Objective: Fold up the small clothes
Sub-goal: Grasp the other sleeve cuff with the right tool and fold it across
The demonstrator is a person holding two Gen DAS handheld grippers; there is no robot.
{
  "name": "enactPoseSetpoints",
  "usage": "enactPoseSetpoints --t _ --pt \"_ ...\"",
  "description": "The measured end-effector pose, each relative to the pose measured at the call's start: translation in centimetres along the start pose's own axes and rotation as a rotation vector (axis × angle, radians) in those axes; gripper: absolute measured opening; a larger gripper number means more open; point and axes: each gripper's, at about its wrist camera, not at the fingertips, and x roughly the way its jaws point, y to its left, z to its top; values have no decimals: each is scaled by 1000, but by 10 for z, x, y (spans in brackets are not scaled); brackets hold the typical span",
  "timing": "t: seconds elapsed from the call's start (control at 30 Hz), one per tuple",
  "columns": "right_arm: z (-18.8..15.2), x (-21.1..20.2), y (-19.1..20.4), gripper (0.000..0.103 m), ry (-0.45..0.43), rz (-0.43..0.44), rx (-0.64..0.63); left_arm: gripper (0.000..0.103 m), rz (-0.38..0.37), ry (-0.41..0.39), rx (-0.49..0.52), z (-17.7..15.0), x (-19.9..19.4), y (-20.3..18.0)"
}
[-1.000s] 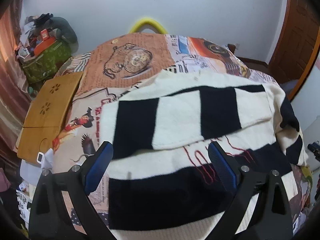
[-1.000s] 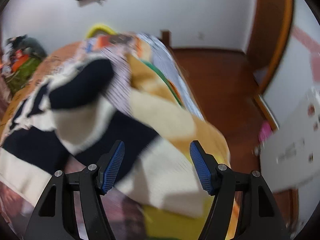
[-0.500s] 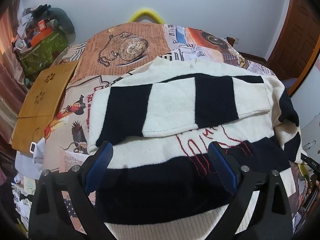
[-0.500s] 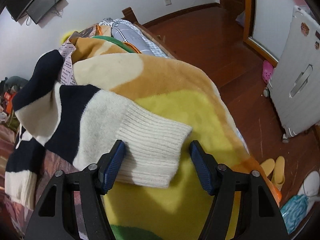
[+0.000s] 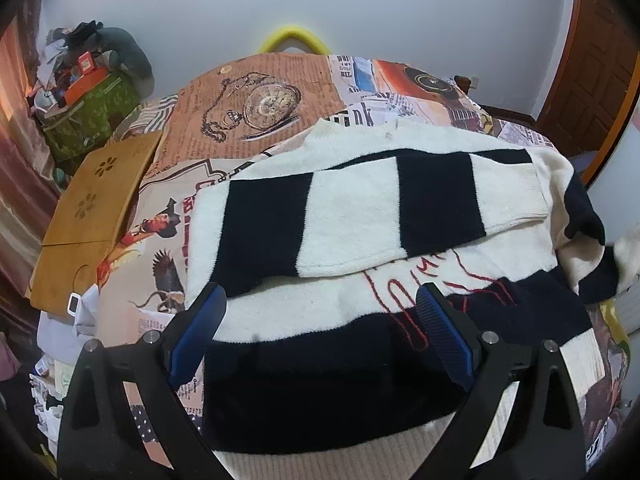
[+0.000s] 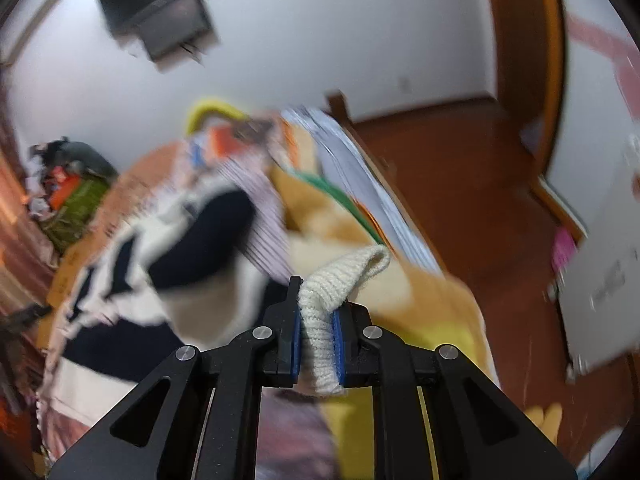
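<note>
two claws: right claw (image 6: 317, 334) clenched on ribbed cuff (image 6: 332, 292), left claw (image 5: 320, 320) released over striped sweater (image 5: 360, 216)

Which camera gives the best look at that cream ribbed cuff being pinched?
The right wrist view: the ribbed cuff sits sharp and close, clamped in the right gripper. The left wrist view shows only a blurry cream scrap at its far right edge.

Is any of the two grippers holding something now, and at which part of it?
The right gripper grips the striped sweater by its ribbed sleeve cuff, jaws closed on it. The left gripper is open and empty.
</note>
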Motion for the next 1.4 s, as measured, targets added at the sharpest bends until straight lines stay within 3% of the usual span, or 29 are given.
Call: enactPoseSetpoints --t 0.27,0.4,0.53,0.83,1.07,1.17,1.23,1.4 --pt "80 6 115 11 -122 187 -154 96 -2 -18 -62 -7 -2 33" --pt "92 21 179 11 -121 263 -259 96 26 -24 -78 -13 -2 51" --pt "82 51 238 11 -62 332 -354 96 49 -20 -95 -19 0 71" --pt "10 142 332 11 206 454 -462 96 63 0 -112 -31 6 93" --pt "-40 178 359 16 338 428 -547 96 43 15 -109 -32 12 89" --pt "-42 176 356 27 352 406 -560 96 34 26 -114 -30 16 85" --pt "-38 168 349 39 335 400 -564 96 24 24 -115 -27 16 83" --pt "-18 136 319 44 228 382 -547 96 -3 19 -120 -17 19 80"
